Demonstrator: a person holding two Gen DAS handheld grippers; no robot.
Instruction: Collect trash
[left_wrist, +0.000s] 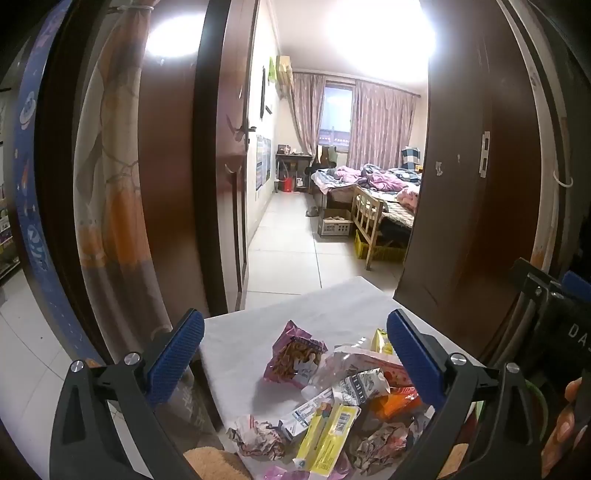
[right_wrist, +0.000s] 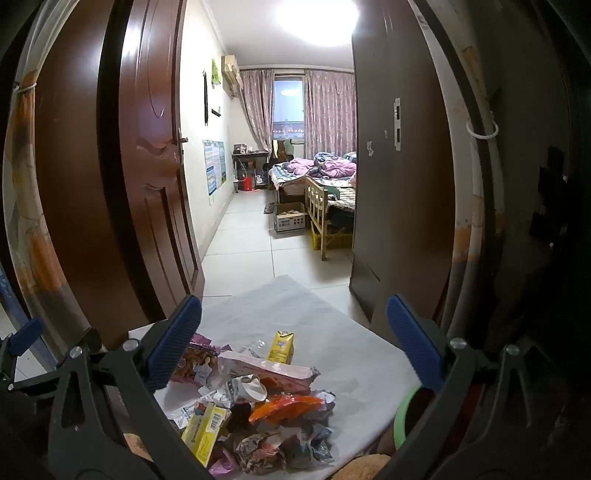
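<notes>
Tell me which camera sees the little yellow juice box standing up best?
The right wrist view. There the juice box stands in the open behind the trash pile, its front and top both clear. In the left wrist view, the left gripper's right finger hides most of the box; only a yellow sliver shows.

Home bedroom doorway, unmade bed (left_wrist: 373, 177), pink curtains (right_wrist: 328, 110), wooden door (right_wrist: 155, 147), tiled floor (left_wrist: 288, 236)
</notes>
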